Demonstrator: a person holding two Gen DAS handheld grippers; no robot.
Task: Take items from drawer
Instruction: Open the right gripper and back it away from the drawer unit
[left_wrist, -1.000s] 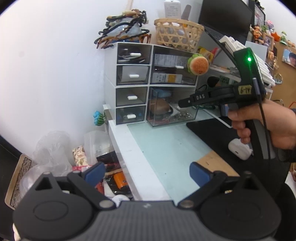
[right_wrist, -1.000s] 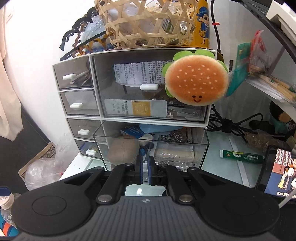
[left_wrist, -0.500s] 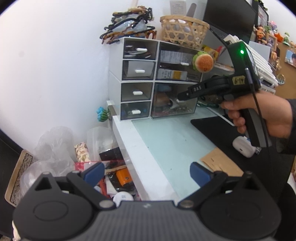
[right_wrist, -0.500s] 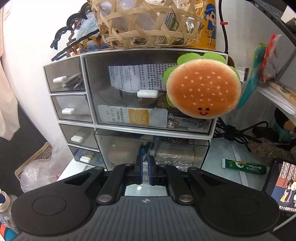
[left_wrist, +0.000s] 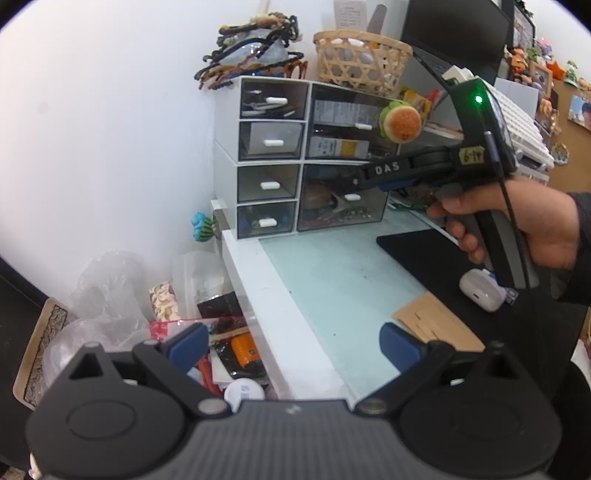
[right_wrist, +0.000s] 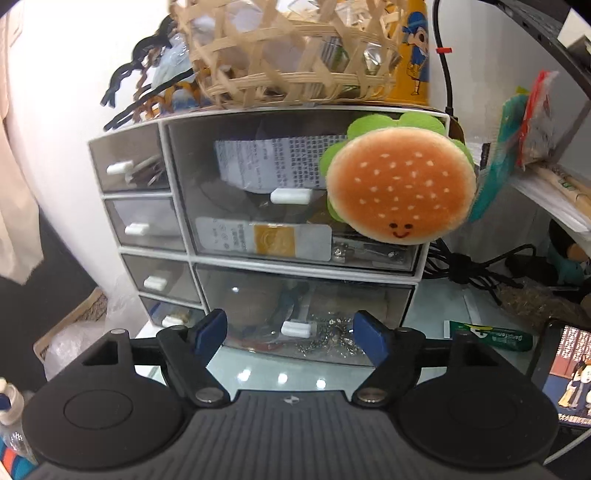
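Observation:
A white drawer unit (left_wrist: 271, 158) with smoky clear drawers stands at the back of the desk; it also fills the right wrist view (right_wrist: 295, 236). Its large bottom drawer (right_wrist: 306, 314) is pushed in, with a white handle (right_wrist: 295, 328) and small items inside. My right gripper (right_wrist: 290, 334) is open, its blue pads either side of that handle, close in front of it. In the left wrist view the right gripper's fingers (left_wrist: 384, 173) reach to that drawer (left_wrist: 343, 195). My left gripper (left_wrist: 291, 345) is open and empty, low over the desk's left edge.
A plush burger (right_wrist: 400, 188) hangs over the upper right drawer. A woven basket (right_wrist: 295, 51) and hair clips (left_wrist: 251, 55) sit on top of the unit. A black mat (left_wrist: 428, 254), a white case (left_wrist: 480, 290) and cardboard (left_wrist: 436, 325) lie on the glass desk. Clutter (left_wrist: 207, 325) lies left of the desk.
The bottom drawer, pulled out a second ago, is now pushed in. My right gripper has opened from shut and stands at the handle. My left gripper has backed away a little.

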